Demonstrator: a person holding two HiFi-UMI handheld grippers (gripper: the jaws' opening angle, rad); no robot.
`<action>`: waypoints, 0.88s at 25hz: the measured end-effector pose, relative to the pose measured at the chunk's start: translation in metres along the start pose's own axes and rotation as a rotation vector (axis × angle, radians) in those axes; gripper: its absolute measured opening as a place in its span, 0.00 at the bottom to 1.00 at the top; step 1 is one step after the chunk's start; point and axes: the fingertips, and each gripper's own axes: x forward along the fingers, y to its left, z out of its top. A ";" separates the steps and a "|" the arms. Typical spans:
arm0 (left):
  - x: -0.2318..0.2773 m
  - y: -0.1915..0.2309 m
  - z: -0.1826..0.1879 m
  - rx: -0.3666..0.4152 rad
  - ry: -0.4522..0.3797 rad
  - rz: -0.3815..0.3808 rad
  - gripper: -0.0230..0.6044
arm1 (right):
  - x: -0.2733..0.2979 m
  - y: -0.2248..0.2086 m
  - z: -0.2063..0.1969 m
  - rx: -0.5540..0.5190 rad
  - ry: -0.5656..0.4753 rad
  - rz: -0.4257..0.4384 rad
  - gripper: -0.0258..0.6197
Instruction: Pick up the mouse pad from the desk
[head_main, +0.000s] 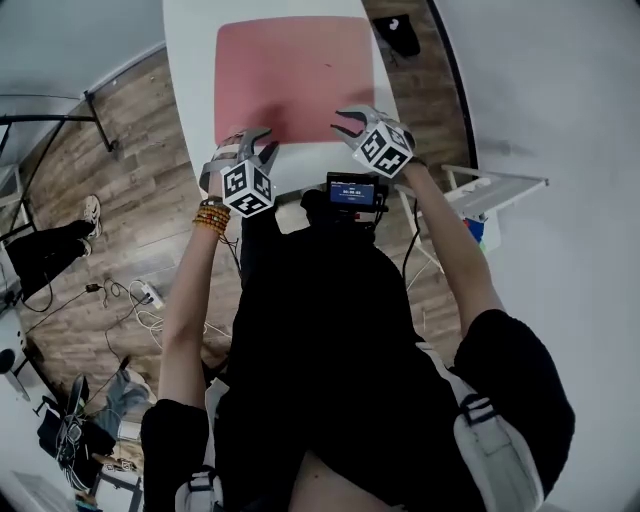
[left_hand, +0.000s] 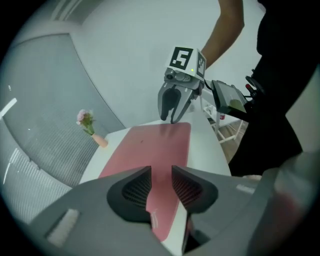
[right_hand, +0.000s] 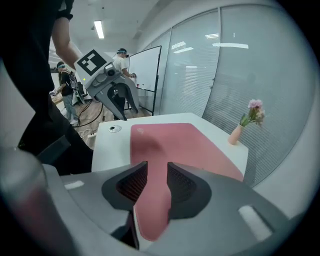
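Observation:
A pink-red mouse pad (head_main: 295, 75) lies flat on the white desk (head_main: 190, 60). My left gripper (head_main: 258, 145) hangs over the pad's near left edge and my right gripper (head_main: 342, 122) over its near right edge. In the left gripper view the jaws (left_hand: 161, 182) stand apart, and the pad (left_hand: 155, 145) shows through the gap below them. In the right gripper view the jaws (right_hand: 156, 180) are parted over a rounded corner of the pad (right_hand: 175, 140), with no pad pressing on it. Each gripper sees the other across the pad: the right one (left_hand: 170, 119) and the left one (right_hand: 129, 114).
A small vase of pink flowers (right_hand: 250, 120) stands at the desk's far corner by a glass wall. A round cable hole (right_hand: 114, 128) sits in the desk beside the pad. A white rack (head_main: 490, 195) stands to the right, and cables (head_main: 130, 295) lie on the wooden floor.

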 end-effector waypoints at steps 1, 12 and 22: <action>0.011 -0.003 -0.005 0.014 0.012 -0.029 0.24 | 0.006 -0.001 -0.007 0.002 0.014 0.015 0.29; 0.083 -0.043 -0.050 0.135 0.130 -0.251 0.31 | 0.055 0.030 -0.043 0.001 0.130 0.176 0.43; 0.101 -0.054 -0.033 0.145 0.111 -0.280 0.31 | 0.080 0.056 -0.051 -0.081 0.132 0.294 0.49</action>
